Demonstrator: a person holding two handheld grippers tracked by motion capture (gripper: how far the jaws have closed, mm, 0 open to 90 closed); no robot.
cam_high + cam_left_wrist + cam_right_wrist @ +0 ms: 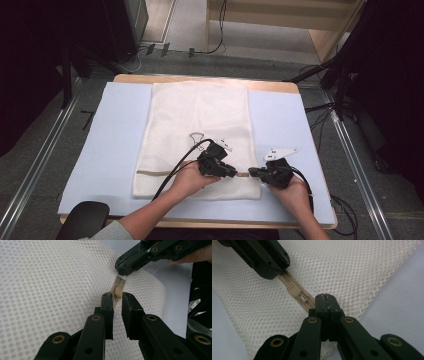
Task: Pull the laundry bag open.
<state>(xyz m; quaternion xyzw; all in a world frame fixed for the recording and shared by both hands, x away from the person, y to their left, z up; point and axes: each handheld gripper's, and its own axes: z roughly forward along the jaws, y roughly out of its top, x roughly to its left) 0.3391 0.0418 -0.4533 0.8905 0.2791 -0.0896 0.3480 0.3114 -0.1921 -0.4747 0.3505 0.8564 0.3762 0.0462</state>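
The bag (pixel 200 135) is cream mesh cloth with a beige plastic-looking zip (pixel 297 293), lying on a matt pale-blue mat (pixel 115 145) over a wooden table (pixel 200 78), between matt black jaws with brass-coloured rivets.

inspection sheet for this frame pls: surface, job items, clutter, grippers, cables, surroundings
Surface: table under a pale blue mat.
Job's things: white mesh bag lying flat; beige zipper near its front edge, pull.
Clutter: wire clip on the bag.
Grippers: left gripper open, jaws either side of the pull; right gripper shut on the zipper end.
Cables: black cable trails off the left gripper.
Surroundings: floor cables, metal rails.
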